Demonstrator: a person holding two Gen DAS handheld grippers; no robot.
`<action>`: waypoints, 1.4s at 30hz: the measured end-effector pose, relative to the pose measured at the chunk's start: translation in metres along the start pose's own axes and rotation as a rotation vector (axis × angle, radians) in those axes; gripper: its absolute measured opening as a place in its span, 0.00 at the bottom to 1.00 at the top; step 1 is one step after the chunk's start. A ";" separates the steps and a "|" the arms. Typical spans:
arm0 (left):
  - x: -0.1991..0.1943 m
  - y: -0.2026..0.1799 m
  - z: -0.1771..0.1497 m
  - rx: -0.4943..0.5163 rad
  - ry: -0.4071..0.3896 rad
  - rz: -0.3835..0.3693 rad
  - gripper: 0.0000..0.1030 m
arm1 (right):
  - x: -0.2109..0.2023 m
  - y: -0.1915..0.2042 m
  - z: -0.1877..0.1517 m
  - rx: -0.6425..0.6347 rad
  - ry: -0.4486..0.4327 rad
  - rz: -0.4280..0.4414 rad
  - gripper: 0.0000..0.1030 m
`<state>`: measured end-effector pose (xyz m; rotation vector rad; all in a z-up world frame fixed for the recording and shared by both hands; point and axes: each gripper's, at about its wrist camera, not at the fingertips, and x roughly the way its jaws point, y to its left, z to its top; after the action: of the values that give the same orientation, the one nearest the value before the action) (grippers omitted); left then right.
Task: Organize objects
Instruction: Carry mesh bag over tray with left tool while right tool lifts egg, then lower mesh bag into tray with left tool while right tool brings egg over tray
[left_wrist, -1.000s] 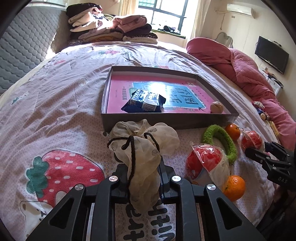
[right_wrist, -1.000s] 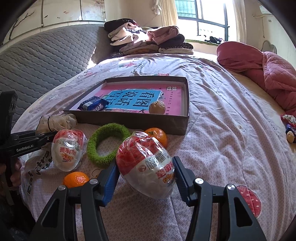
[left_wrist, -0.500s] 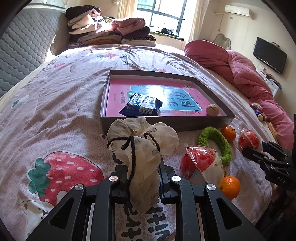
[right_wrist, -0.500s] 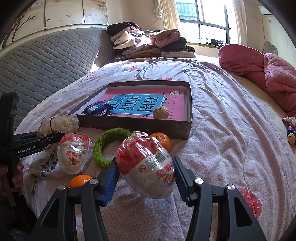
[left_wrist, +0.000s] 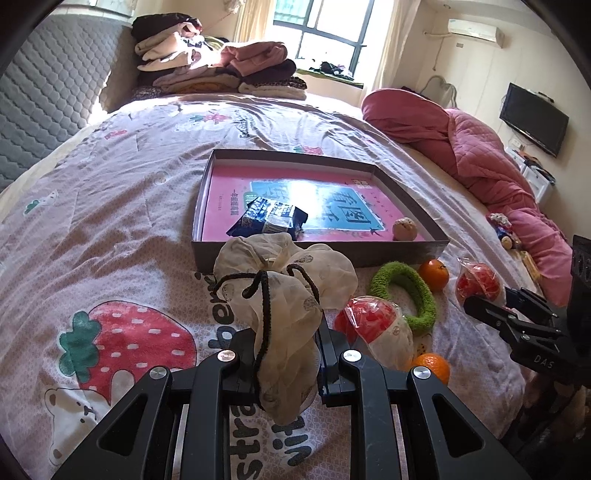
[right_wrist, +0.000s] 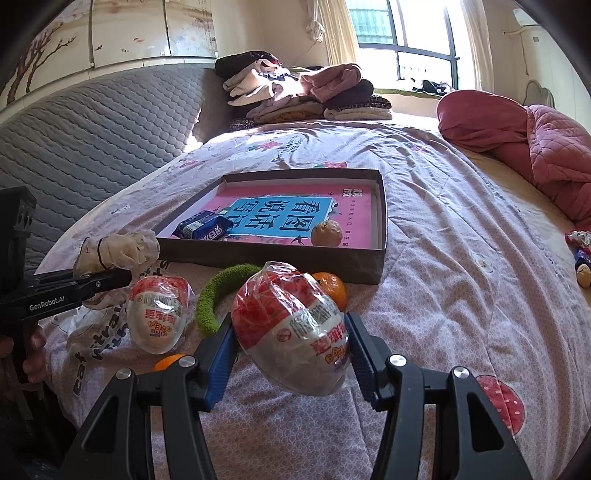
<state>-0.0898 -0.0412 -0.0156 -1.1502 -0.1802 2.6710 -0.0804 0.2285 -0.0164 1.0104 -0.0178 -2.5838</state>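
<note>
Between the fingers of the left gripper (left_wrist: 284, 354) a cream drawstring pouch (left_wrist: 284, 291) is pinched, its black cord hanging down the front and its gathered top bulging above the tips. The right gripper (right_wrist: 291, 350) clamps a wrapped red-and-white egg (right_wrist: 295, 328) between its blue pads, the egg lifted off the bedspread (left_wrist: 122, 206).

Just beyond both stands a shallow box (left_wrist: 207, 177) with low dark walls, holding a pink book (right_wrist: 347, 206), a blue snack packet (left_wrist: 269, 218) near the front left and a small brown ball (right_wrist: 327, 232) near the front right. Much of the book's cover is bare, chiefly toward the back.

Along the box's front wall lie a green ring (left_wrist: 406, 291), an orange (left_wrist: 434, 269) touching the ring's far side, a second wrapped egg (right_wrist: 157, 314) and another orange (left_wrist: 430, 365) nearer the viewer. From the right wrist this nearer orange is mostly hidden behind the gripper's finger, and the egg covers part of the ring.

Wide open bedspread stretches left of the box and behind it up to a stack of folded clothes (left_wrist: 214, 62). A pink quilt (left_wrist: 480, 147) borders the right side. Sun glare washes out part of the book's print.
</note>
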 end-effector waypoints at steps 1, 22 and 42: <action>-0.001 -0.001 0.000 0.002 -0.001 0.000 0.21 | -0.001 0.000 0.001 0.001 -0.002 0.002 0.55; -0.018 -0.030 0.029 0.045 -0.060 -0.016 0.22 | -0.020 0.018 0.015 -0.025 -0.098 0.006 0.55; -0.019 -0.030 0.067 0.084 -0.100 -0.014 0.22 | -0.024 0.021 0.055 -0.057 -0.171 -0.005 0.55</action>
<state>-0.1211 -0.0187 0.0492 -0.9873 -0.0921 2.6978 -0.0931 0.2100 0.0429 0.7679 0.0147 -2.6522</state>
